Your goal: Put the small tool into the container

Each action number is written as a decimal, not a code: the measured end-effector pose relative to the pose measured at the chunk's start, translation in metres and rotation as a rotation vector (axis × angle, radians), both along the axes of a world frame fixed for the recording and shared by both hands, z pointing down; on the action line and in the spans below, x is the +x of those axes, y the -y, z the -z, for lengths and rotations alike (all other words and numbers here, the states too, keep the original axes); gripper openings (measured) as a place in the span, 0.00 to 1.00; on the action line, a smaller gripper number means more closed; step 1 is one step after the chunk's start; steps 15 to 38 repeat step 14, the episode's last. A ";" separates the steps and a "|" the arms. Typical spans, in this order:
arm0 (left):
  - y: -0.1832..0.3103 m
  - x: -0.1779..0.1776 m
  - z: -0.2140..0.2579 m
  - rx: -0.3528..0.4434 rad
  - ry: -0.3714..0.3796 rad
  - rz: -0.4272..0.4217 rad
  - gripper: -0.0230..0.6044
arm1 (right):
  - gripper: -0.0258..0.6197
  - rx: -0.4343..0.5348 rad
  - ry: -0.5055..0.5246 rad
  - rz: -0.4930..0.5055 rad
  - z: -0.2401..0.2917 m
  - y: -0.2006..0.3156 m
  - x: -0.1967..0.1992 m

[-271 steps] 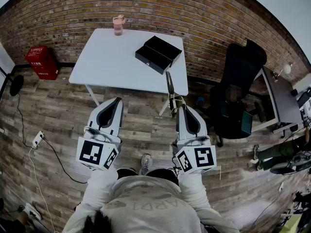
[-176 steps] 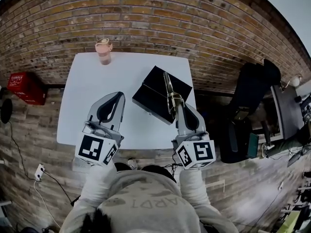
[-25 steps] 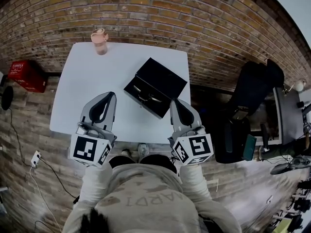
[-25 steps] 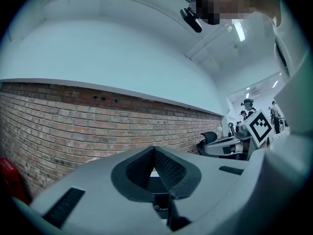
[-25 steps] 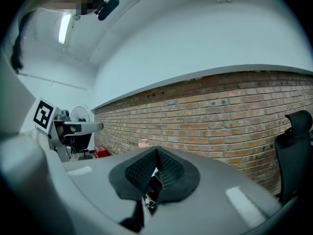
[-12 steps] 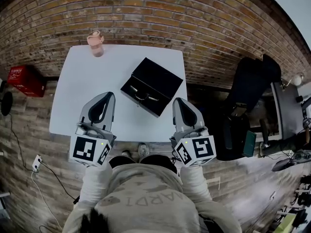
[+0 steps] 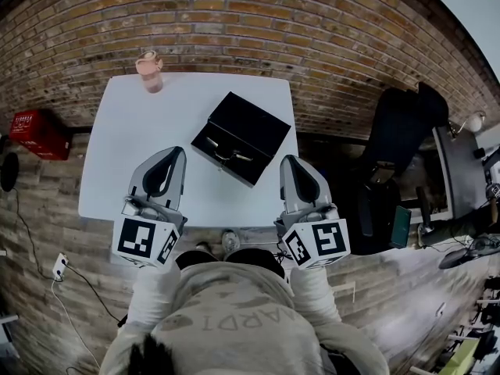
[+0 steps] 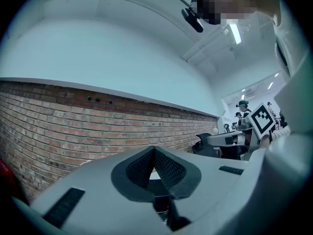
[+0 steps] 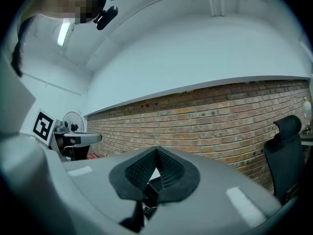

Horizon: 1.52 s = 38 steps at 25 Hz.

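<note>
The small tool [image 7: 224, 152], thin with pale handles, lies inside the open black container [image 7: 251, 123] on the white table [image 7: 133, 139]. In the head view my left gripper [image 7: 175, 152] hovers over the table's near part, left of the container, jaws closed with nothing in them. My right gripper [image 7: 288, 160] hangs at the table's near right corner, just right of the container, also shut and empty. Seen from the left gripper [image 8: 154, 149] and the right gripper [image 9: 156, 150] views, the ribbed pads meet at the tip; both cameras point up at the brick wall.
A pink cup [image 7: 148, 71] stands at the table's far left corner. The brick wall [image 7: 234, 22] runs behind the table. A black office chair [image 7: 402, 131] sits to the right, a red box [image 7: 31, 127] on the floor to the left.
Seven seconds ago my right gripper held the tool above the container; now the tool lies inside and that gripper is empty. Over the last second both grippers have barely moved.
</note>
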State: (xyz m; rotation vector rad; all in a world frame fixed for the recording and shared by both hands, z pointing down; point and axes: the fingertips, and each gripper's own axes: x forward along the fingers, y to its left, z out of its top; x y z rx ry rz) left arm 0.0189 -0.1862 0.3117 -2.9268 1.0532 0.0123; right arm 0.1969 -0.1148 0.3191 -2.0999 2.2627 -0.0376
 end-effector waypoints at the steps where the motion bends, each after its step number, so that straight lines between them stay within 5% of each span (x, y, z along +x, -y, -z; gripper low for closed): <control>1: 0.000 0.000 0.000 0.000 -0.001 -0.001 0.04 | 0.06 0.000 -0.001 -0.001 0.000 0.000 -0.001; 38: 0.010 0.000 -0.004 -0.012 -0.003 -0.008 0.04 | 0.06 -0.011 -0.007 -0.010 -0.002 0.009 -0.002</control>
